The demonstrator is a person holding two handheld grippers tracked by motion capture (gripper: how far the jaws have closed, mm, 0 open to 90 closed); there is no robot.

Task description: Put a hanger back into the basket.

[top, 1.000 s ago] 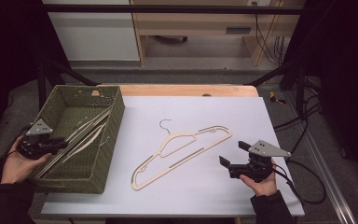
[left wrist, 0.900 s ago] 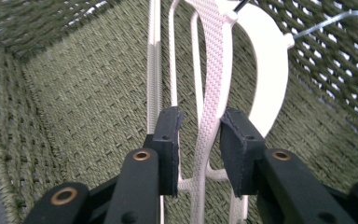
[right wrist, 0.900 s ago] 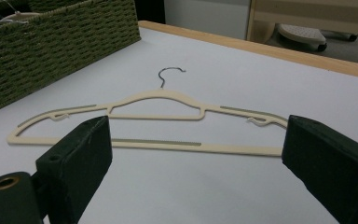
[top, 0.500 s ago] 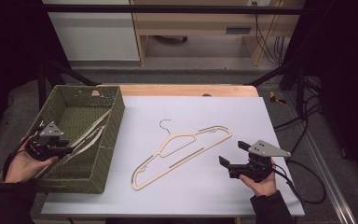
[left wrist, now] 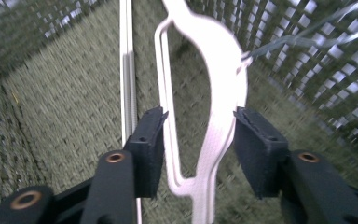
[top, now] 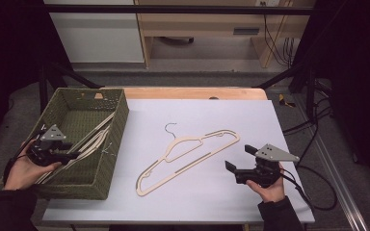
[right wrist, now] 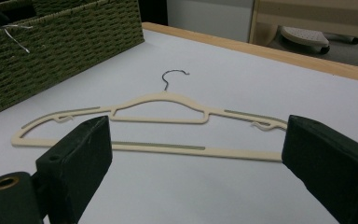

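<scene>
A cream hanger (top: 187,140) with a wire hook lies flat on the white table top, slanting from front left to back right. My right gripper (top: 238,159) rests near the table's front right, open, with that hanger (right wrist: 161,99) a little beyond its jaws (right wrist: 196,154). My left gripper (top: 74,155) reaches into the green woven basket (top: 115,144), where a few more cream hangers (top: 96,134) lie. In the left gripper view the open jaws (left wrist: 200,135) stand on either side of one hanger's (left wrist: 219,93) shoulder, not closed on it.
The basket stands on the table's left end, and its wall (right wrist: 65,51) has a wire hook sticking out over it. A wooden strip (top: 192,93) borders the table's far edge. Cables (top: 313,183) trail off the right side.
My left gripper has edged a little to the right, deeper into the basket and onto the hangers. The right gripper and the hanger on the table have stayed still.
</scene>
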